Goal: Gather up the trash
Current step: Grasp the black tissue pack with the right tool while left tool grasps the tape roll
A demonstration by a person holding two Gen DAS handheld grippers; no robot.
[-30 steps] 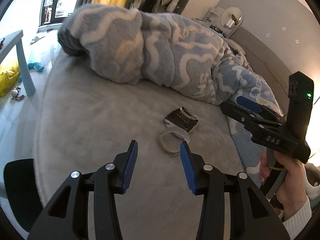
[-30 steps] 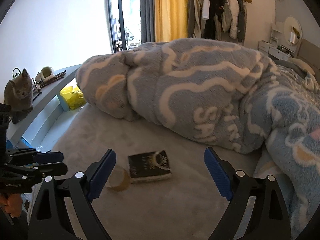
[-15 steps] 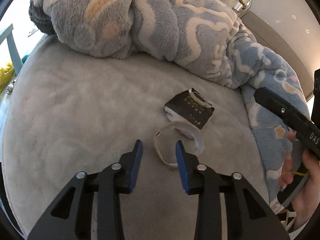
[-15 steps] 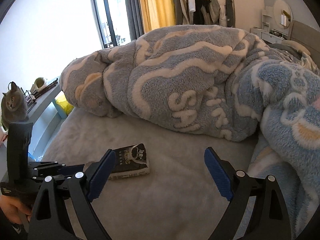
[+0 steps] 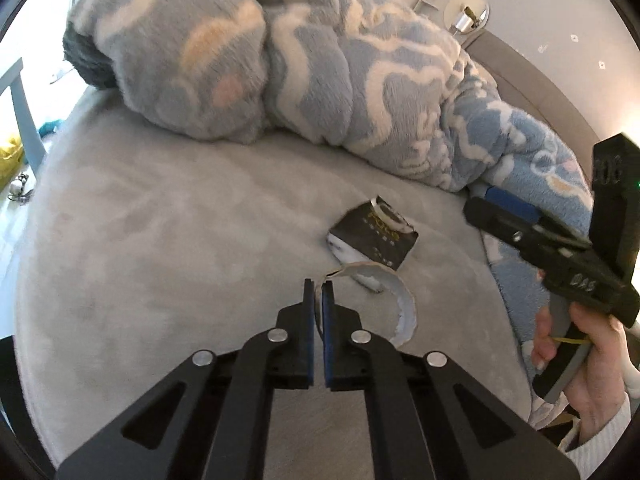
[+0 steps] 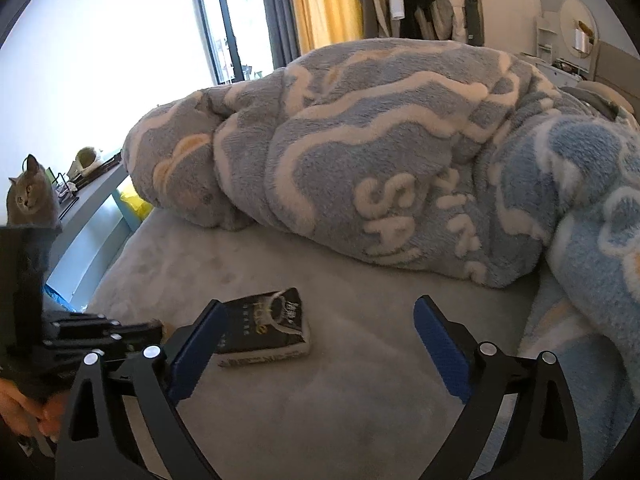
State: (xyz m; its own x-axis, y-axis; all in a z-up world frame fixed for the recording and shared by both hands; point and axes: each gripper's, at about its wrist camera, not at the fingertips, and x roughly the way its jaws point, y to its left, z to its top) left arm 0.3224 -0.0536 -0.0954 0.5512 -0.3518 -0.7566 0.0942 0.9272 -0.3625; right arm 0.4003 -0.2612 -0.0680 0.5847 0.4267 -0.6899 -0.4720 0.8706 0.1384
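Now left gripper pinches tape ring; right gripper gapes.

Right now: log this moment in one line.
left gripper: shut on tape ring | right gripper: open, over black packet | bed

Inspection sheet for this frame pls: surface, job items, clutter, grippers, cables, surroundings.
Surface: grey plush bed cover, bare in front.
Job's things: thin white cardboard ring, pinched at its rim; black tissue pack with gold print lying flat behind it.
Clutter: bunched blue-and-cream fleece blanket.
Grippers: left gripper shut on the ring; right gripper open, holding nothing, pack between its fingers.
Cables: nothing seen.
Surroundings: grey cat on pale blue desk; yellow curtain.
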